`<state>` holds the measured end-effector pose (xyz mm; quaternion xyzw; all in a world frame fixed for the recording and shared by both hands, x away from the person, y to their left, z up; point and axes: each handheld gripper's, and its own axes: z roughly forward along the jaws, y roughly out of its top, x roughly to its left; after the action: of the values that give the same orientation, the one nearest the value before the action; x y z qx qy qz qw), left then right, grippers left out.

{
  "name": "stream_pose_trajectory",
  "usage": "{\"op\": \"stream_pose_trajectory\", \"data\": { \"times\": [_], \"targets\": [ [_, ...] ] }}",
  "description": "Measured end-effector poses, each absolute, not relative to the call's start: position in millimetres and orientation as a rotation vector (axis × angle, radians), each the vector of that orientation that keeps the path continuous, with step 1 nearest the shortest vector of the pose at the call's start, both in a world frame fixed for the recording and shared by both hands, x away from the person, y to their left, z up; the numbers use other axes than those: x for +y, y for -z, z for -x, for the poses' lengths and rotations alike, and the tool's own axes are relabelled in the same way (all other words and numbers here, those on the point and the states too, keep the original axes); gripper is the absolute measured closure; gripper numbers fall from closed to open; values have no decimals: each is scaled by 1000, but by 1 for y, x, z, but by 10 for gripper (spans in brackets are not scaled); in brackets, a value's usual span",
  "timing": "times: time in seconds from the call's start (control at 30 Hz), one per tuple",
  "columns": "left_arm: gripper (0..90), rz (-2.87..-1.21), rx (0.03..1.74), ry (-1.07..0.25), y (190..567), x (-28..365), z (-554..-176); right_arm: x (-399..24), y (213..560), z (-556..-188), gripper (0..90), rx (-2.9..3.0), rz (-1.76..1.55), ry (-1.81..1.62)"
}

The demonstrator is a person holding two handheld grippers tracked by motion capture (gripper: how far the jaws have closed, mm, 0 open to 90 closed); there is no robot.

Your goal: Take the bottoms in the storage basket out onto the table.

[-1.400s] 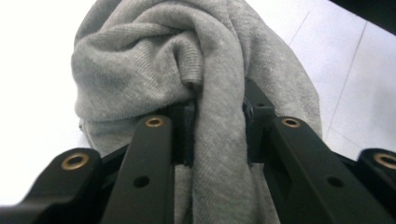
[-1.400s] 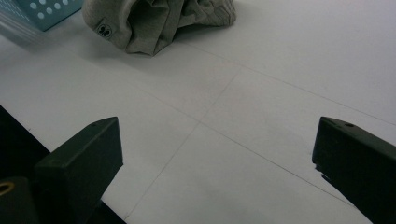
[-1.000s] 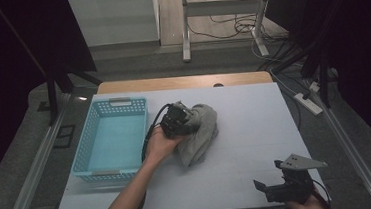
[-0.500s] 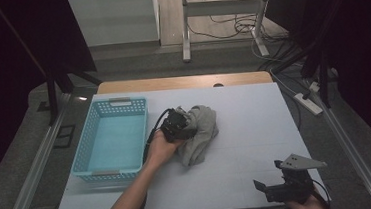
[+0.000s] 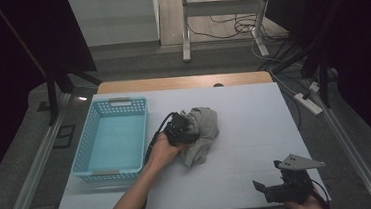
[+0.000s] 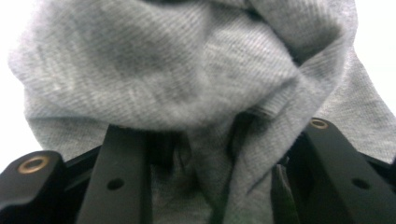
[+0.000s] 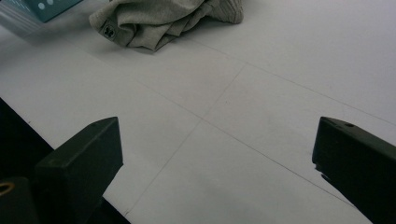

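Note:
A crumpled grey cloth (image 5: 204,132) lies on the white table (image 5: 254,114), right of the basket. My left gripper (image 5: 186,129) is pushed into the cloth's left side, low over the table. In the left gripper view its jaws (image 6: 219,140) have just been opening. A fold of the cloth (image 6: 163,70) hangs between them, with dark gaps beside each jaw. My right gripper (image 5: 269,176) rests at the table's front right corner with its jaws (image 7: 215,154) wide open over bare table. The cloth (image 7: 163,18) lies well ahead of it.
A light blue plastic basket (image 5: 108,103) stands at the table's left side, and its corner (image 7: 42,7) shows in the right gripper view. Beyond the far edge are a wooden strip, desk legs and cables on the floor. A power strip (image 5: 310,103) lies to the right.
My left hand has sunk a little toward the table with the cloth, and the bundle has settled lower. The right gripper has not moved.

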<state>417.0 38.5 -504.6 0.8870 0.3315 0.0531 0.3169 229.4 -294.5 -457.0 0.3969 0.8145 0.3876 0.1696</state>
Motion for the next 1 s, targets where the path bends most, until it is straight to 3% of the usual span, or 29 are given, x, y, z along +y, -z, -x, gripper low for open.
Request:
{"op": "stream_pose_trajectory", "data": {
  "times": [0.23, 0.57, 1.0],
  "targets": [
    [512, -2327, 866, -136, 504, 41, -417, -294, 457, -229, 23, 2318, -1124, -1099],
    [370, -2332, 857, -167, 497, 40, -415, -294, 457, -229, 23, 2321, -1117, -1101],
    [208, -2292, 828, -109, 489, 41, -410, -294, 457, -229, 24, 2324, -1118, -1099]
  ]
}}
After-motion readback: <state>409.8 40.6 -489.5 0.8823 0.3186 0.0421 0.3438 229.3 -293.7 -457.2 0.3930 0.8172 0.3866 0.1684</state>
